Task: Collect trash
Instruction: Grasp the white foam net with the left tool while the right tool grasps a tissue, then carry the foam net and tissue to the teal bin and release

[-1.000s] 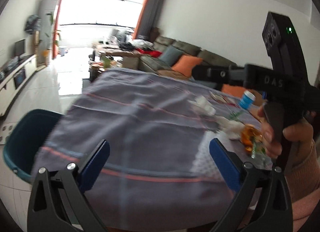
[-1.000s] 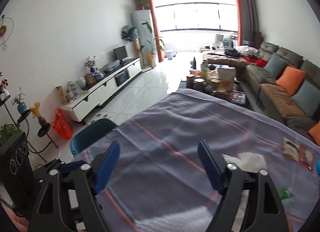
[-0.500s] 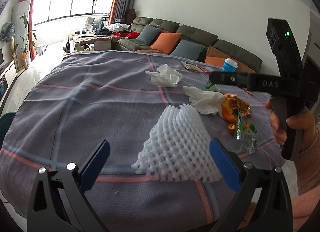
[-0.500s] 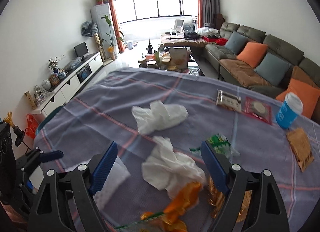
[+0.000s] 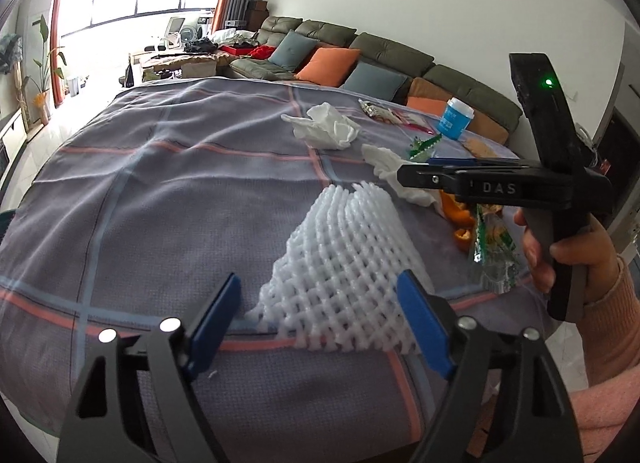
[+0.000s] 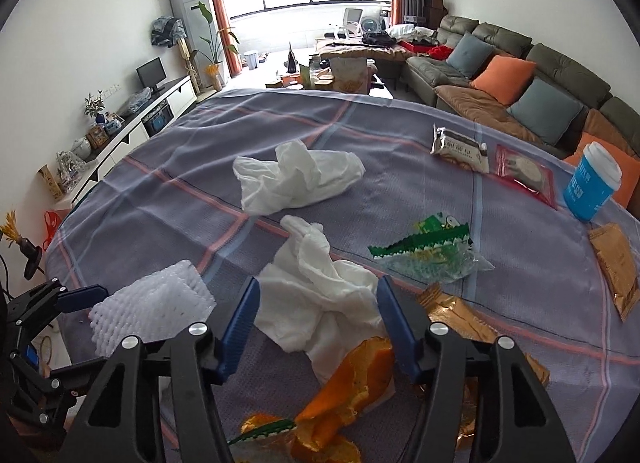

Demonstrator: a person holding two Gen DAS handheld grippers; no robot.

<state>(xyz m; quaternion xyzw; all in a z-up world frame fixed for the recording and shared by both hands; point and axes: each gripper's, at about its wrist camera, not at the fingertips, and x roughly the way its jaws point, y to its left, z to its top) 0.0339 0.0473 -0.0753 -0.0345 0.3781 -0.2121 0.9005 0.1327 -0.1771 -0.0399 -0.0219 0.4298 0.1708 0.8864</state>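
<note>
The only clear writing is "DAS", in pale letters on the right gripper's black body, below a green light. The blue cup at the desk's far right carries white print too small to read, as do the silver packet and red packet. The left gripper has just been closing, its pads either side of the foam net, not yet pressing. The right gripper's jaws have also been closing, spread about a tissue beside orange peel.
</note>
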